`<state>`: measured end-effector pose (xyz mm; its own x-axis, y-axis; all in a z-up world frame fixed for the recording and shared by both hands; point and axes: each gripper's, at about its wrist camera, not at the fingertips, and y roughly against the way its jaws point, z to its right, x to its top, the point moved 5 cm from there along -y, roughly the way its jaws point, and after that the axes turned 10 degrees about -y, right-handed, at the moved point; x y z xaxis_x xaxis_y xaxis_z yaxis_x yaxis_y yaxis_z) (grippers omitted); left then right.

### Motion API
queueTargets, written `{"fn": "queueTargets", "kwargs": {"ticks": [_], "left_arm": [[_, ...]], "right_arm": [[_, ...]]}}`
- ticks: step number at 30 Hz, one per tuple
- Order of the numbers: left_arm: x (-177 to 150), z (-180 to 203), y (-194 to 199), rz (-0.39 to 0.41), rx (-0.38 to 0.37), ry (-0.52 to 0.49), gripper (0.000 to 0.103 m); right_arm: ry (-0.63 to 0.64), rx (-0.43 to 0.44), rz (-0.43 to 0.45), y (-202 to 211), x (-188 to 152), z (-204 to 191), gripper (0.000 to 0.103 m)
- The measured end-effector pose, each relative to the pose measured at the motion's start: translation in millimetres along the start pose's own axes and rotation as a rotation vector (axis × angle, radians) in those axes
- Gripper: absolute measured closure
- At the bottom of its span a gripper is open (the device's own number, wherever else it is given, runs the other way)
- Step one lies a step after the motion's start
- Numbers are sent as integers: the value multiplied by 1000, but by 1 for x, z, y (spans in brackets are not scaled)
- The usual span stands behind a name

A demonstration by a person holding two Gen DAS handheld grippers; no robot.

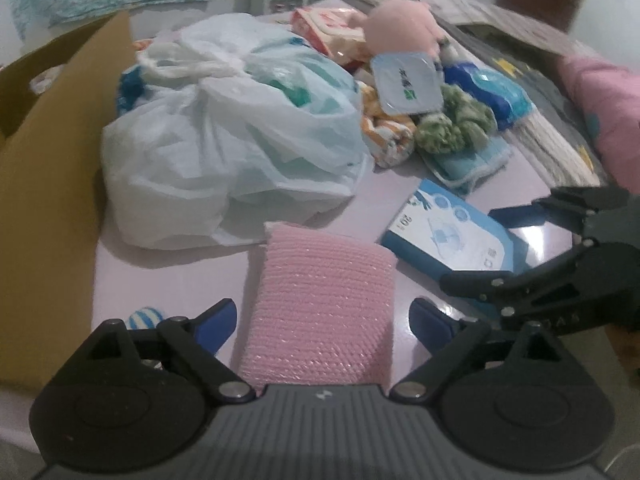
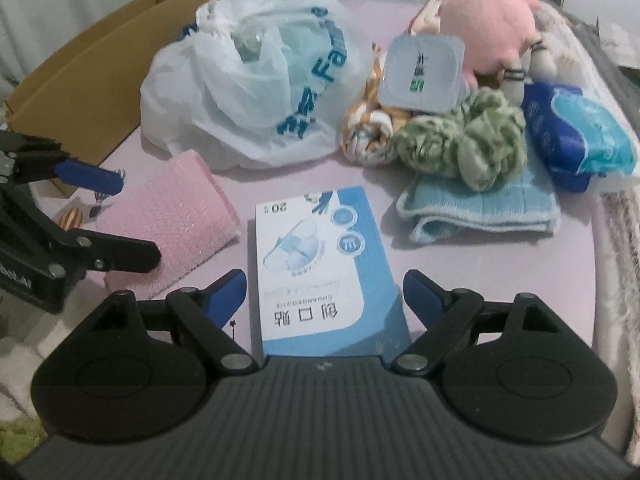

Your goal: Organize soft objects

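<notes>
A pink bubble-wrap pouch (image 1: 320, 280) lies flat on the lilac tabletop between the fingers of my left gripper (image 1: 322, 316), which is open; its blue pads stand clear of the pouch's sides. My right gripper (image 2: 324, 288) is open too, its fingers on either side of a blue-and-white plaster box (image 2: 320, 264) without pressing on it. Behind them are a knotted white plastic bag (image 2: 256, 80), a green knitted scrunchie (image 2: 460, 140), a folded blue cloth (image 2: 480, 204), an orange-and-white rolled cloth (image 2: 368, 132) and a pink plush toy (image 2: 492, 28).
An open cardboard box (image 1: 48, 160) stands along the left edge. A square sealed packet (image 2: 420, 76) leans on the plush, and a blue tissue pack (image 2: 576, 140) lies at the right. A grey blanket (image 1: 552, 120) borders the table's right side.
</notes>
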<state>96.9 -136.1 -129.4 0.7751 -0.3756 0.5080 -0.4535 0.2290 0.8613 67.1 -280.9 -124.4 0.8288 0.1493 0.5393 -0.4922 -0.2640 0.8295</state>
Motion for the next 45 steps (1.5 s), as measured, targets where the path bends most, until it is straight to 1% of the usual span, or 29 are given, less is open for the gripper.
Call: {"fn": "queueTargets", "kwargs": {"ticks": [2,3,5,6,7,8,10,12,14,18,21,24,28,30,34,37,39,42,43,45], "left_arm": [[2,5,-6,-18,-3,-37,9],[3,8,-9,-25,1,-52,9],[5,11,-15,-32,16,-73,10],[5,11,-16,-30,18,-79,11],[6,12,-17,-32,20,-85,12],[6,12,-20,-43,23,-88,17],[6,10,-23,-62,22,-75,19],[6,8,-23,-51,16,-54,20],[7,5,-21,-42,12,-36,21],[10,1,-13,-5,-14,19,22],[13,-1,2,42,-21,41,22],[16,-1,19,84,-39,65,22],[21,-1,51,160,-31,83,22],[22,-6,70,201,-27,100,22],[24,-25,111,287,5,142,22],[26,-46,137,341,35,180,22],[27,-66,153,366,66,215,22],[26,-106,172,379,118,279,22],[27,-120,177,383,140,299,22],[28,-150,185,385,207,330,22]], "right_arm": [[10,-7,-22,-2,-1,-1,20],[16,-12,-33,-4,-1,-1,23],[33,-30,-45,-7,0,-1,26],[41,-37,-48,-8,1,-2,30],[43,-45,-51,-8,3,-2,30],[32,-46,-56,-8,4,-1,30],[18,-48,-58,-7,6,0,30],[-6,-53,-48,-6,5,1,30],[-53,-40,-36,-3,3,3,31],[-177,11,6,11,-2,8,31],[-265,30,55,27,-8,13,31],[-351,68,111,48,-12,15,31],[-396,111,204,81,-14,4,31],[-393,133,237,94,-10,-5,31],[-358,190,285,109,7,-31,31],[-314,238,307,114,31,-56,30],[-282,279,313,113,49,-76,30],[-250,340,299,102,81,-107,30],[-244,363,290,97,92,-117,30],[-235,412,264,87,117,-138,30]]}}
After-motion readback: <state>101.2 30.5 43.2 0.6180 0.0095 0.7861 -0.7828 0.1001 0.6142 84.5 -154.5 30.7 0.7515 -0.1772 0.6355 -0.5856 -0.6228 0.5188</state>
